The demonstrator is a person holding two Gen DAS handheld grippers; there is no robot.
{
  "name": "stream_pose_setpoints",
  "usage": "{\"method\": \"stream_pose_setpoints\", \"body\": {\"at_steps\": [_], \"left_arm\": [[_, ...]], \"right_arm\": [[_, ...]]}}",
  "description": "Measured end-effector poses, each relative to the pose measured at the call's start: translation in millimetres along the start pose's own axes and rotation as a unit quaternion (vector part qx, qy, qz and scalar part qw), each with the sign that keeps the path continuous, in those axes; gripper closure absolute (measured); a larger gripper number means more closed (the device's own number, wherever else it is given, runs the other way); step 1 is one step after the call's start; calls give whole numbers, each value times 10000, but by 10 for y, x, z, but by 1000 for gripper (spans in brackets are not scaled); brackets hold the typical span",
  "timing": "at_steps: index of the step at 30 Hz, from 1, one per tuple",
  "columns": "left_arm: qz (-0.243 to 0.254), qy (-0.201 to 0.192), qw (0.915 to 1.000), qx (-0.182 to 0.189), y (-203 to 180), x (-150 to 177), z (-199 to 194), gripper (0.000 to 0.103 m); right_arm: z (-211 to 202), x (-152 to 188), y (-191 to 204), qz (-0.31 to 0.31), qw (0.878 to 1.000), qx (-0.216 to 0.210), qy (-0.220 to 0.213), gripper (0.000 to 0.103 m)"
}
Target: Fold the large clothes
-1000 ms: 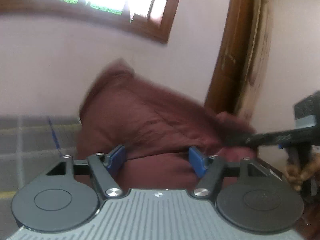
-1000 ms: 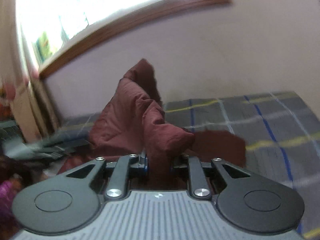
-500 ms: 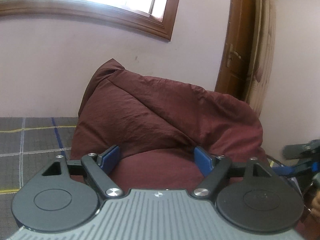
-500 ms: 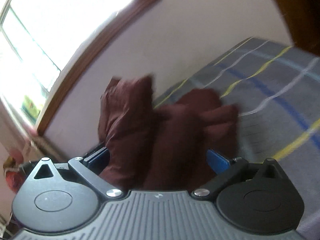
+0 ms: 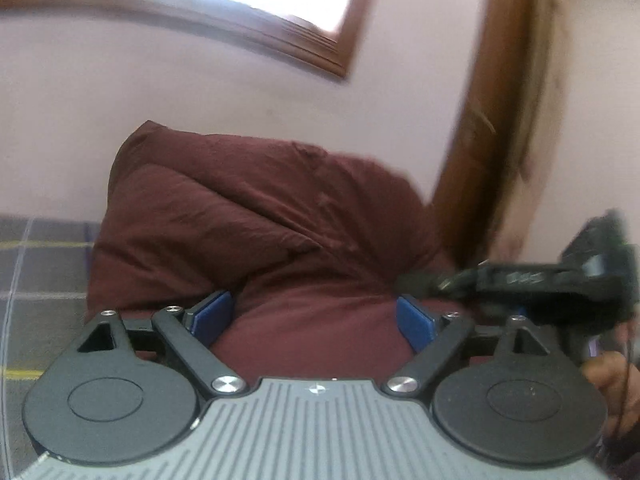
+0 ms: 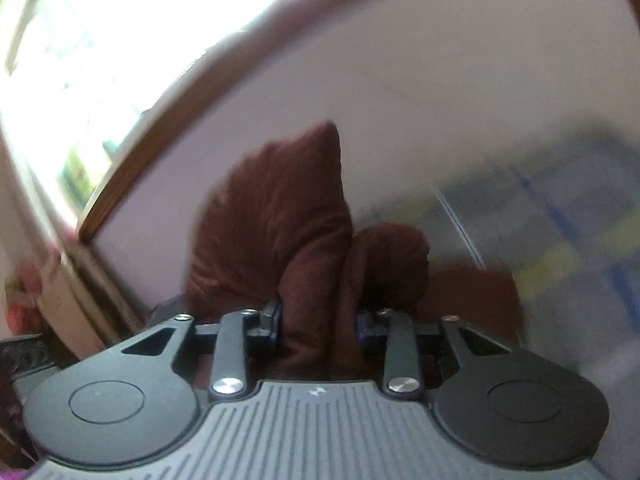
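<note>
Maroon crinkled cloth garment (image 5: 264, 232), bunched into a tall rumpled heap on the grey checked bed cover (image 5: 40, 264) with yellow and blue lines, close to the pale pink wall (image 5: 160, 92). Creased all over, one corner poking up in a peak, a rounded fold bulging toward the left gripper (image 5: 312, 318). Spread wide there, jaws opening, blue pads either side of that bulge and not pressing it; likely letting go so the fold can settle. Seen from the right wrist, a thick twisted wad of the same cloth running between the jaws of the right gripper (image 6: 318, 322), jaws closing on it, pads right against the fabric; probably gathering an edge to pull the heap flat. Much blur in this view. Right gripper also visible at the right edge of the left view, reaching in beside the heap, part of a hand (image 5: 612, 384) below it. Beyond: brown wooden window frame (image 5: 280, 36), brown wooden door frame (image 5: 480, 160).
</note>
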State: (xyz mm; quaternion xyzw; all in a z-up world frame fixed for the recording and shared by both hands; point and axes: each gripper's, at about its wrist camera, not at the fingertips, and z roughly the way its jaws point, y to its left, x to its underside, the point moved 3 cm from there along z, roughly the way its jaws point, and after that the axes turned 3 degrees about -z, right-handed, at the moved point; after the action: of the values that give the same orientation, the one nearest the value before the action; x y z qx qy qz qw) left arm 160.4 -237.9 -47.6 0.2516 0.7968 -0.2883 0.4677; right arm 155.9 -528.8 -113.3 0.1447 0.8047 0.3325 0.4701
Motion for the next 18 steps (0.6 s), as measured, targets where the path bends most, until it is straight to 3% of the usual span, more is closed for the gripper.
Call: {"method": "stream_pose_setpoints", "body": {"at_steps": [3, 5, 9, 10, 15, 18], "left_arm": [[452, 38, 9990, -28, -145, 132, 10, 8], [613, 69, 9981, -69, -176, 157, 14, 4], [519, 62, 9986, -62, -132, 125, 26, 3], [500, 56, 9987, -50, -125, 127, 31, 3], [483, 32, 9988, -16, -95, 130, 3, 3], [400, 10, 9992, 35, -67, 141, -28, 3]], "right_arm": [[-119, 297, -239, 652, 9976, -148, -166, 53], [-252, 357, -199, 742, 9967, -201, -250, 51], [-672, 350, -168, 922, 9938, -2, -619, 19], [-839, 352, -172, 955, 9925, 106, -757, 15], [-1236, 468, -346, 1193, 9870, 803, -721, 15], [-1028, 585, -423, 932, 9902, 1033, -114, 56]]}}
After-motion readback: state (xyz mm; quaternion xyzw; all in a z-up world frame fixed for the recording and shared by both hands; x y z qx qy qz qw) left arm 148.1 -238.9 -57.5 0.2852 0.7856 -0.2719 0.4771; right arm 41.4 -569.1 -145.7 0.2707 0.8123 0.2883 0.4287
